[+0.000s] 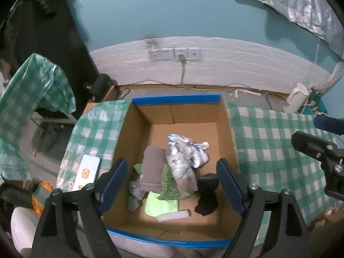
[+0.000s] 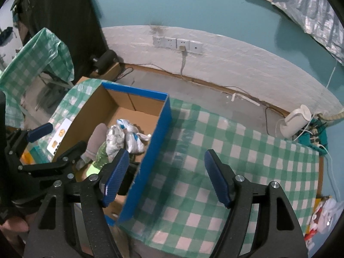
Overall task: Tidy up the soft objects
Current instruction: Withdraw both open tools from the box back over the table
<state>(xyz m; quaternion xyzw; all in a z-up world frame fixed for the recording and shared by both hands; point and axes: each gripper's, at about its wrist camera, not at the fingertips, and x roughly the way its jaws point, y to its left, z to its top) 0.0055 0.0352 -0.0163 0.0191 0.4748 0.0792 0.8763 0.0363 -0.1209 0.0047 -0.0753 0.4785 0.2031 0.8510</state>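
Hovering over the cardboard box [image 1: 129, 129] with left gripper [image 1: 172, 185] spread wide and empty, right gripper [image 2: 166, 178] likewise wide and empty above the checked cloth [image 2: 193, 150]. Soft items [image 1: 169, 167] heaped inside the box, near-centre: grey cloth, crumpled bags, black sock. Probably between placements; next, finding another loose item. No soft item left on the cloth here; blue box wall just left of the right gripper.
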